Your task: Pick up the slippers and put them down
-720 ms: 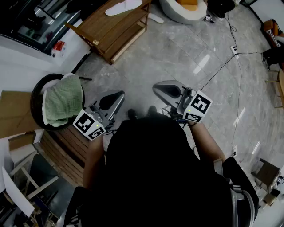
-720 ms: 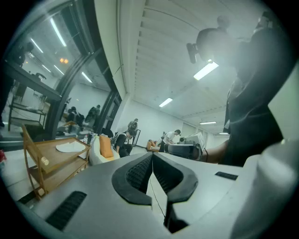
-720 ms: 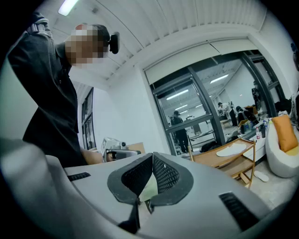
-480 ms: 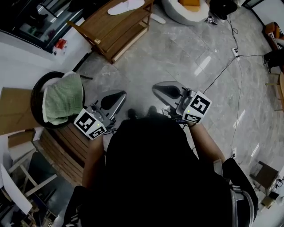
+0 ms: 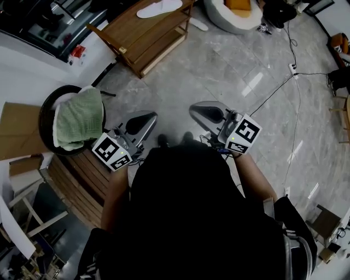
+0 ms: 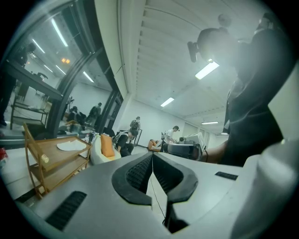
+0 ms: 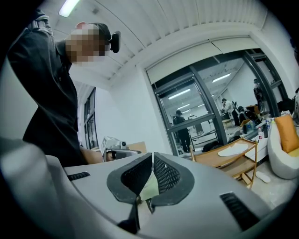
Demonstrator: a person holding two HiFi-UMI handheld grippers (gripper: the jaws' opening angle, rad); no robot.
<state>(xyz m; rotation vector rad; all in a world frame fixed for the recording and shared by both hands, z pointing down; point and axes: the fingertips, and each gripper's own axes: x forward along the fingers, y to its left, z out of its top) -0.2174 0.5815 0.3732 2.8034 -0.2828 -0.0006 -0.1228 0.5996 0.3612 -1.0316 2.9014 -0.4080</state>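
Left tool (image 6: pixel 152 161) & right tool (image 7: pixel 152 163) are both pressed together, empty, held level well apart from one slipper (image 5: pixel 158 8) on wooden rack (image 5: pixel 139 38) & other slipper (image 5: pixel 196 23) on floor (image 5: pixel 229 71) beside it, so pickup & put-down look not yet begun.

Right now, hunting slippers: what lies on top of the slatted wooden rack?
One flat white slipper lies on the top shelf of the slatted wooden rack. That shelf hides most of the lower one.

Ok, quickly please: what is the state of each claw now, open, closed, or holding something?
Left claw: closed, holding nothing.
Right claw: closed, holding nothing.
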